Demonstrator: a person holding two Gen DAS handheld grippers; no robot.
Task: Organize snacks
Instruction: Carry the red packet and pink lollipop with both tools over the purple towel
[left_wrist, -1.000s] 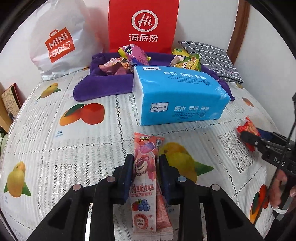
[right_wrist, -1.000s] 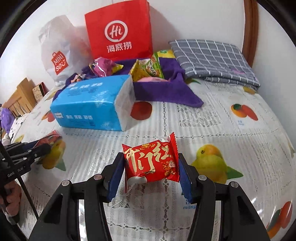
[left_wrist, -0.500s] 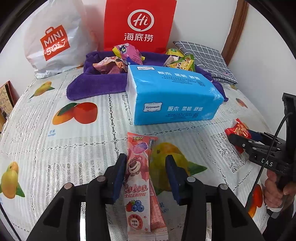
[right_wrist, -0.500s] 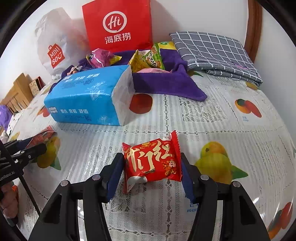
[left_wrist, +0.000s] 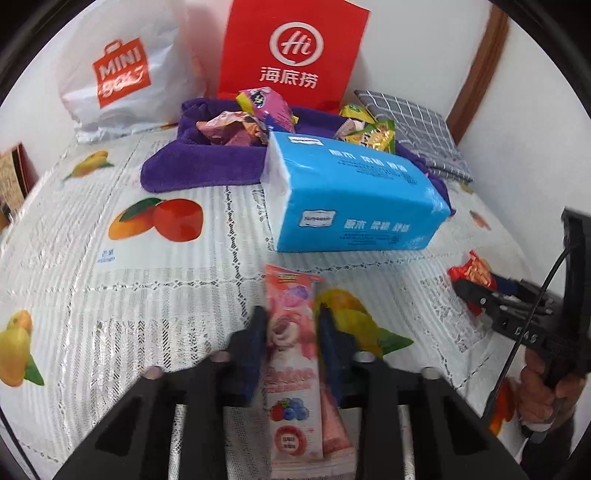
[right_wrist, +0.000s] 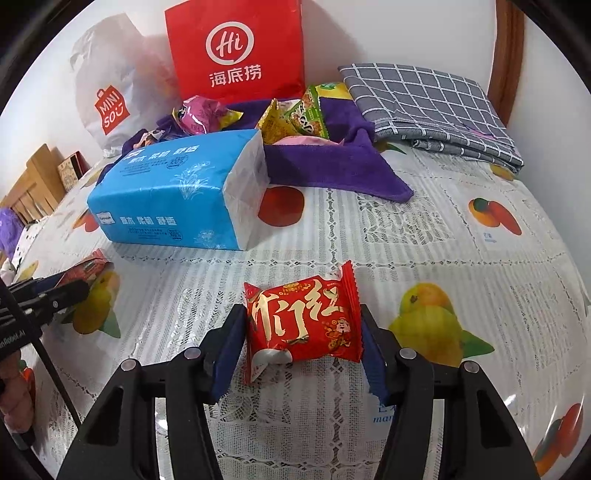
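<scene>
A long pink snack packet (left_wrist: 291, 354) with a bear print stands between the fingers of my left gripper (left_wrist: 291, 317), which is shut on it just above the fruit-print tablecloth (left_wrist: 110, 295). My right gripper (right_wrist: 301, 317) has a red snack packet (right_wrist: 303, 321) with gold letters between its blue pads; the jaws are closing and both pads touch the packet's sides. Each gripper also shows at the edge of the other's view: the right gripper (left_wrist: 476, 291) with its red packet (left_wrist: 471, 271), and the left gripper (right_wrist: 55, 291).
A blue tissue pack (left_wrist: 351, 199) lies in the middle. Behind it a purple towel (left_wrist: 207, 166) holds several snack packets. A red paper bag (left_wrist: 291, 51) and a white shopping bag (left_wrist: 122, 74) lean on the wall. A grey checked cloth (right_wrist: 424, 103) lies far right.
My left jaws spread apart around the pink packet half a second ago and have now closed on it again. The right gripper and its red packet have stayed in place.
</scene>
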